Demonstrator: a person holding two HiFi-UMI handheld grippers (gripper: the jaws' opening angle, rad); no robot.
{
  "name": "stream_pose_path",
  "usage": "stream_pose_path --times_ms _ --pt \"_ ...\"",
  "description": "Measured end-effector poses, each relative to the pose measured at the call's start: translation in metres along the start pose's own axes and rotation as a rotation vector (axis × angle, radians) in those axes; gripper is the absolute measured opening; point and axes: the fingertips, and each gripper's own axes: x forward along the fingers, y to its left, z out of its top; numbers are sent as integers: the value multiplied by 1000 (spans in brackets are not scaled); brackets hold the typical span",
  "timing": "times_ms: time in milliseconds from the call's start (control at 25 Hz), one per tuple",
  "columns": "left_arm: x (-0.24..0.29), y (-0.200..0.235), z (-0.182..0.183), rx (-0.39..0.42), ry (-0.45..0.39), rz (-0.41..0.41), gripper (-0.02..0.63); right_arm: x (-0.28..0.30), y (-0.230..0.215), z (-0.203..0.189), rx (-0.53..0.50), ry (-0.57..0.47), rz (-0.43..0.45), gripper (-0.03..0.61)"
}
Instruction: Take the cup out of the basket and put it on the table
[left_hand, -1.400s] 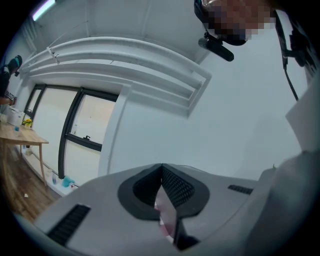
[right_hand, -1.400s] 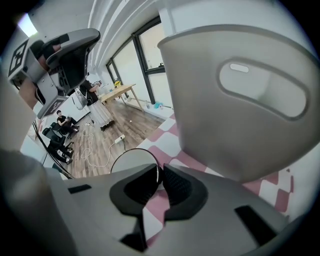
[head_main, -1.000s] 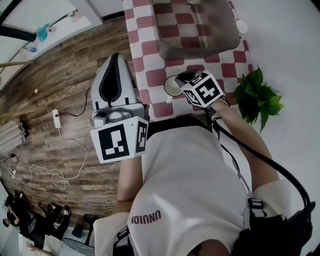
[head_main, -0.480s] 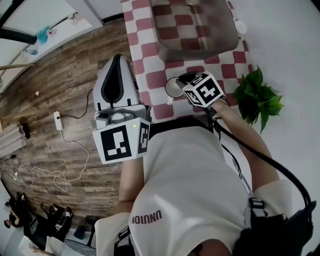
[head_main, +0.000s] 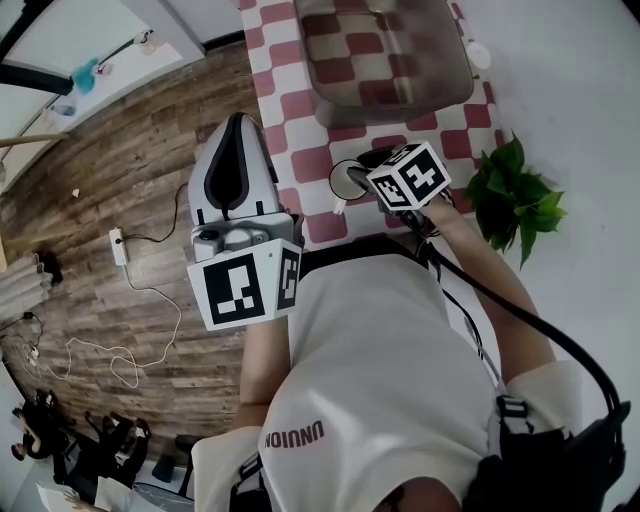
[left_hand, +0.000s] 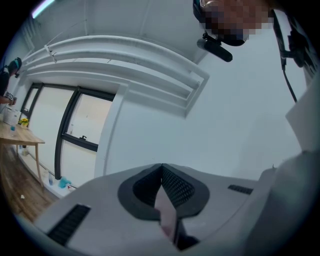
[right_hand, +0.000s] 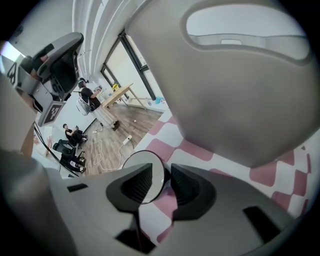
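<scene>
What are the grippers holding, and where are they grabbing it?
The right gripper pinches the white cup by its rim, one jaw on each side. The left gripper is shut and holds nothing.

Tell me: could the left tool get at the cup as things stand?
Probably not without turning. The left tool is over the wood floor beside the table, jaws together, aimed at a wall, and the right tool appears to grip the cup by its rim.
</scene>
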Motion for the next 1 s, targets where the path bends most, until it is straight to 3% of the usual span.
stream_pose_path --times_ms 280,440,560,1000 --pt "4 2 2 5 -7 0 12 -29 4 14 -10 -73 -7 120" --pt "6 2 4 8 -12 -5 12 -58 11 38 -11 -181 -2 115" --pt "7 1 5 11 -15 -10 12 -84 18 58 -46 -285 -24 34" --pt "8 -1 4 10 -14 -15 12 -168 32 115 -103 -615 -142 15"
